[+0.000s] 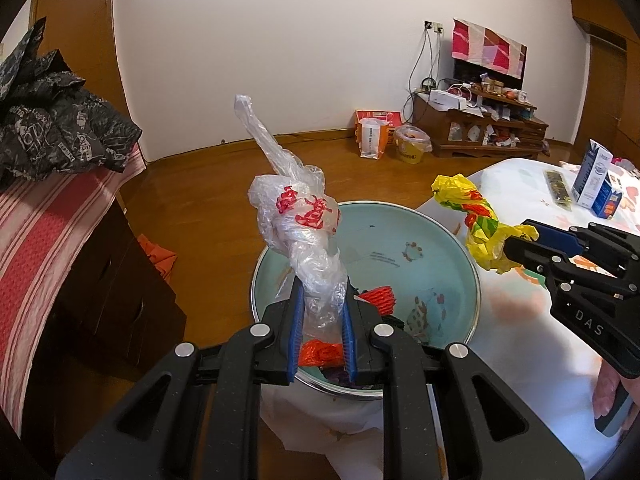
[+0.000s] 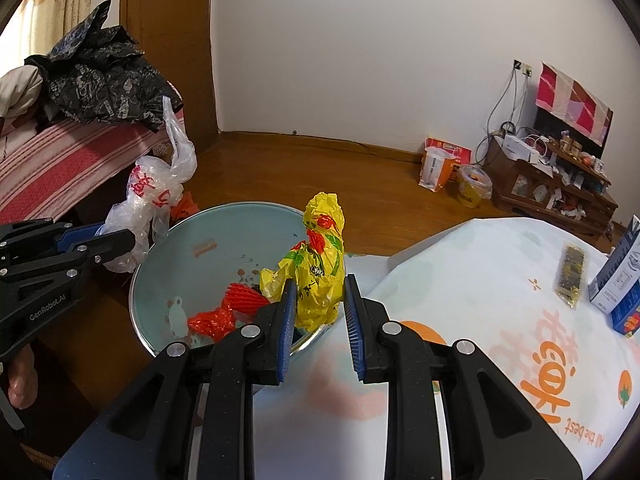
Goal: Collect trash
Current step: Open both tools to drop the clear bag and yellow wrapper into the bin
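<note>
Progress: you hold a piece of trash in each hand over the basin point(image 1: 460, 248), neither let go yet; red mesh netting point(image 2: 224, 312) already lies inside, so by my judgement you are partway through.
Left gripper point(image 1: 320, 336): its fingers point(image 1: 294, 332) pinch the clear plastic bag point(image 1: 304, 236), which stands up from them above the basin.
Right gripper point(image 2: 320, 320): its fingers point(image 2: 286, 324) pinch the low end of the yellow plastic bag point(image 2: 320, 264), just over the basin's near rim.
Left to do: drop both bags in; beyond your right fingers a dark strip packet point(image 2: 570, 276) and a blue-white carton point(image 2: 618, 280) lie on the counter point(image 2: 460, 280), whether trash I cannot tell.
Surface: counter under a white printed cloth, basin at its edge.
Room: wooden floor point(image 1: 224, 184), white wall, striped bedding point(image 2: 60, 160) beyond your left fingers, cluttered low cabinet point(image 1: 480, 128) far ahead.
</note>
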Demonstrator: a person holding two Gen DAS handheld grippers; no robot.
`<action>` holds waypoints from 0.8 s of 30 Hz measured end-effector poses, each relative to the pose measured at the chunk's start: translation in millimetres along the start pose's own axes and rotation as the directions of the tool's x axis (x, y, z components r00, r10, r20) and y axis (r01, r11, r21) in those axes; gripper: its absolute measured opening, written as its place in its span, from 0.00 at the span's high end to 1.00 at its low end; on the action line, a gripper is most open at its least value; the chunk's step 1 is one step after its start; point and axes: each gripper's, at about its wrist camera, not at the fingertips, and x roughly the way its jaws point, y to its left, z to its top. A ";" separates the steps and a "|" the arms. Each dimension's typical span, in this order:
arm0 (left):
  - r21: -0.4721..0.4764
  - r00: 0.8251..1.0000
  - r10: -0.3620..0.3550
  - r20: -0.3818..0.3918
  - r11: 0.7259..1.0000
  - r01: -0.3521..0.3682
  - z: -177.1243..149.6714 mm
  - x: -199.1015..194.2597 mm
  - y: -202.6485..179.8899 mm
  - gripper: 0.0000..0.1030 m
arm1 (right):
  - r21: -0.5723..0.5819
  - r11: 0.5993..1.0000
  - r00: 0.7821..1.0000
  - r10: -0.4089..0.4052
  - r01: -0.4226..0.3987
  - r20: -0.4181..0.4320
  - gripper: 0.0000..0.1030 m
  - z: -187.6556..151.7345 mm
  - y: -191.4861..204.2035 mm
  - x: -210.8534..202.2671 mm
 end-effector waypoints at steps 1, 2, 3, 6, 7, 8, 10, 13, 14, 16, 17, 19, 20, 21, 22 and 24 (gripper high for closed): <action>-0.002 1.000 0.000 -0.002 1.000 0.000 -0.7 0.2 -0.2 0.84 | 0.000 1.000 1.000 0.001 -0.001 -0.001 0.76 -0.2 0.1 0.2; -0.003 1.000 0.000 -0.003 1.000 0.000 -0.8 0.4 -0.2 0.84 | 0.000 1.000 1.000 0.000 0.000 -0.001 0.76 -0.3 0.2 0.1; -0.004 1.000 0.000 -0.004 1.000 0.000 -0.8 0.6 -0.2 0.84 | 0.000 1.000 1.000 -0.001 0.001 -0.001 0.76 -0.5 0.0 -0.1; -0.003 1.000 0.001 -0.003 1.000 -0.001 -1.4 0.4 -0.1 0.84 | -0.002 1.000 1.000 0.000 0.000 -0.001 0.76 -0.9 0.4 -0.5; -0.004 1.000 0.000 -0.003 1.000 0.000 -1.4 0.6 0.4 0.84 | -0.001 1.000 1.000 0.000 0.000 -0.002 0.76 -0.6 0.4 0.0; -0.004 1.000 0.000 -0.003 1.000 0.000 -1.4 0.5 0.4 0.84 | -0.001 1.000 1.000 0.001 -0.001 -0.001 0.76 -0.8 0.2 -0.1; -0.004 1.000 0.001 -0.003 1.000 -0.001 -1.4 0.7 0.5 0.83 | 0.000 1.000 1.000 0.000 0.000 -0.002 0.76 -0.6 0.5 0.2; -0.004 1.000 0.001 -0.003 1.000 -0.001 -1.5 0.5 0.2 0.84 | -0.002 1.000 1.000 0.000 0.000 -0.003 0.76 -1.2 0.7 0.0; -0.005 1.000 0.000 -0.003 1.000 0.000 -1.4 0.6 0.4 0.83 | -0.002 1.000 1.000 0.000 0.000 -0.003 0.76 -1.5 1.0 0.0; -0.005 1.000 0.000 -0.005 1.000 0.000 -1.6 0.7 0.2 0.83 | -0.005 1.000 1.000 0.001 -0.001 -0.005 0.76 -1.7 1.8 0.8; -0.005 1.000 0.000 -0.004 1.000 0.000 -1.5 0.4 0.3 0.83 | -0.006 1.000 1.000 0.001 -0.001 -0.006 0.76 -1.6 2.7 1.2; -0.004 1.000 0.000 -0.004 1.000 0.000 -1.4 0.7 0.5 0.84 | -0.007 1.000 1.000 0.002 -0.002 -0.007 0.76 -1.9 3.1 1.5; -0.004 1.000 0.000 -0.004 1.000 0.000 -1.6 0.7 0.3 0.83 | -0.007 1.000 1.000 0.002 -0.002 -0.007 0.76 -1.9 3.6 2.0; -0.004 1.000 0.000 -0.004 1.000 0.000 -1.7 0.6 0.2 0.83 | -0.007 1.000 1.000 0.003 -0.003 -0.007 0.76 -2.0 3.7 2.2; -0.003 1.000 -0.001 -0.004 1.000 0.001 -1.4 0.7 0.4 0.83 | -0.007 1.000 1.000 0.002 -0.002 -0.007 0.76 -2.0 3.9 2.1; -0.004 1.000 -0.003 -0.005 1.000 0.003 -1.6 0.8 0.1 0.83 | -0.007 1.000 1.000 0.002 -0.002 -0.008 0.76 -2.2 4.5 2.4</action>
